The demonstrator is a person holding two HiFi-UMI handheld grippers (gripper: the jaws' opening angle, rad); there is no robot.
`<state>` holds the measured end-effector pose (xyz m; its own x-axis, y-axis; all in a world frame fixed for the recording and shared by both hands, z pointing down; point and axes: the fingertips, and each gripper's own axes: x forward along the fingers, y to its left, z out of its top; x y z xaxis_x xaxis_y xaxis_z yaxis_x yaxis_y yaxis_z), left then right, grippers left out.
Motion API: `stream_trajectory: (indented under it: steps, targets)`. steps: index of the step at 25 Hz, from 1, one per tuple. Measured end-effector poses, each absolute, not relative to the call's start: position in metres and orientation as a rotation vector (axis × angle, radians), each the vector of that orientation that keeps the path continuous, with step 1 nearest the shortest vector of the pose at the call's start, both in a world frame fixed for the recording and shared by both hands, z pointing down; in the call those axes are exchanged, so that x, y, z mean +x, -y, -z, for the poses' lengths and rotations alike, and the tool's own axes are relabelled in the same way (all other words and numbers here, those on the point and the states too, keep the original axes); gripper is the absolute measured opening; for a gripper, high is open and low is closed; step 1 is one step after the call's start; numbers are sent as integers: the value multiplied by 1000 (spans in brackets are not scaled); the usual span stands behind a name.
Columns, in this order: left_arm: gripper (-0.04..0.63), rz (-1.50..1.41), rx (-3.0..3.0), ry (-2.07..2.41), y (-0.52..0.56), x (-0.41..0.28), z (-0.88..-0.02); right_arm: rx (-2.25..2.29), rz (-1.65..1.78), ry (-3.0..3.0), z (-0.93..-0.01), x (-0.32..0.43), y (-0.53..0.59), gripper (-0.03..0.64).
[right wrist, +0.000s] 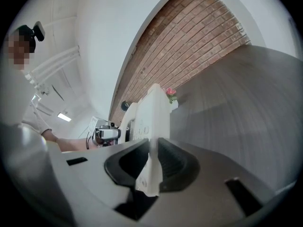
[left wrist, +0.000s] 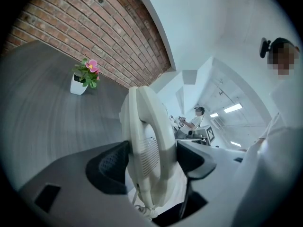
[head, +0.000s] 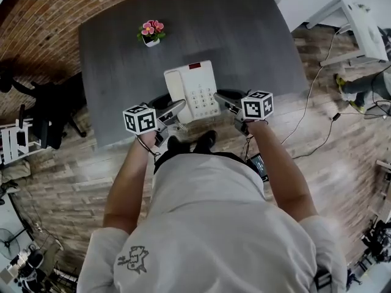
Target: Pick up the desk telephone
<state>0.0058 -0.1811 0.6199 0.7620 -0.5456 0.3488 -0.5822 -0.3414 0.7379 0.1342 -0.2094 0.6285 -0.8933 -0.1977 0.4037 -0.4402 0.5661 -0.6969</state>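
The desk telephone [head: 192, 91] is over the near part of the dark grey surface [head: 122, 60], just in front of the person, and is caught between the two grippers. It is white, with the handset [head: 176, 85] in its cradle along the left side, a keypad [head: 201, 96] to the right of that and a small red strip [head: 195, 66] near its far edge. From the head view I cannot tell whether its underside touches the surface or hangs clear of it. The left gripper [head: 177, 107] comes in from the left, and its fingers [left wrist: 111, 167] are clamped wide across the thick handset side of the telephone [left wrist: 149, 145], one dark pad on each face, with a bit of coiled cord [left wrist: 142, 209] showing below. The right gripper [head: 221, 99] comes in from the right, and its fingers [right wrist: 177, 162] are pinched nearly together on the thin right edge of the telephone [right wrist: 154, 122], which stands edge-on between the pads. Each gripper's cube with square markers sits just above the person's wrist, and both forearms reach forward from a white shirt [head: 214, 224]. Well apart from the telephone, toward the far side of the surface, a small white pot of pink flowers [head: 151, 33] stands upright; it also shows in the left gripper view [left wrist: 84, 78] and, small, in the right gripper view [right wrist: 171, 94]. A brick wall [left wrist: 94, 27] runs behind the surface, the floor [head: 73, 176] is wood plank, and a black chair [head: 49, 112] stands off the left end.
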Motion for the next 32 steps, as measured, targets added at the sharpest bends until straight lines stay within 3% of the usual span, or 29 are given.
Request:
stream_trajectory:
  steps: [32]
  targets:
    - [328,-100,2175,701,42,-137,-576,797,-1185,2596,-581,-5,49,63]
